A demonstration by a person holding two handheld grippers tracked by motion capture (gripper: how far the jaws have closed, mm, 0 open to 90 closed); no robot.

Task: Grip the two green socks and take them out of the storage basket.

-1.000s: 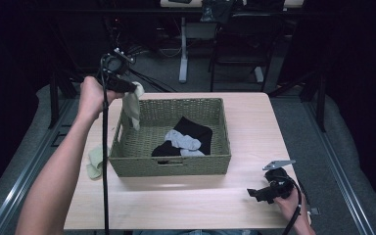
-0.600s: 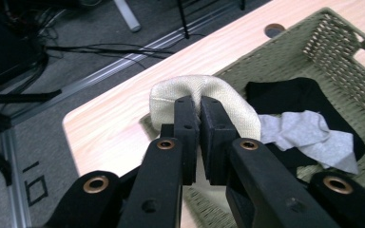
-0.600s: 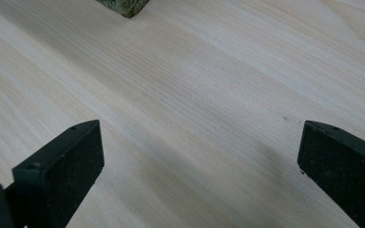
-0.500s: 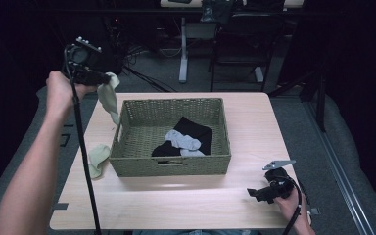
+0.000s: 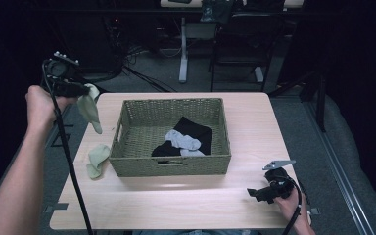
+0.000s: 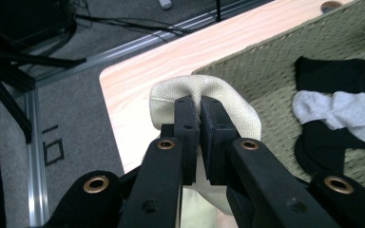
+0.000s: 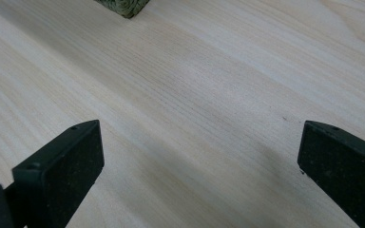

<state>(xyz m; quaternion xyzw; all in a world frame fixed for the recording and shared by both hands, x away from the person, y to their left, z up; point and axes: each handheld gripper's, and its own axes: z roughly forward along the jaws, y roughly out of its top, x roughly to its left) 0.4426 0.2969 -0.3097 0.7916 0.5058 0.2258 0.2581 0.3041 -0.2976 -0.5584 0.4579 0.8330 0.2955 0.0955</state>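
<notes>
**Left gripper clamped on pale sock, off table's 9 o'clock edge**

Pale green sock (image 5: 89,108) hung from left gripper (image 5: 81,90), jaws pinched tight on its fold, out past the table (image 5: 176,205) edge, at 9 o'clock from the wicker basket (image 5: 174,166). Second pale sock (image 5: 97,160) lay on table just beside basket's left wall. Black and grey socks (image 5: 183,141) sat inside. Right gripper (image 5: 255,193) rested at 5 o'clock, jaws wide apart, holding nothing.

My high view looks forward and down over the whole counter (image 5: 186,205). My left gripper view sits close above the basket (image 6: 275,61), shared with the high view; my right gripper view skims the counter.
</notes>
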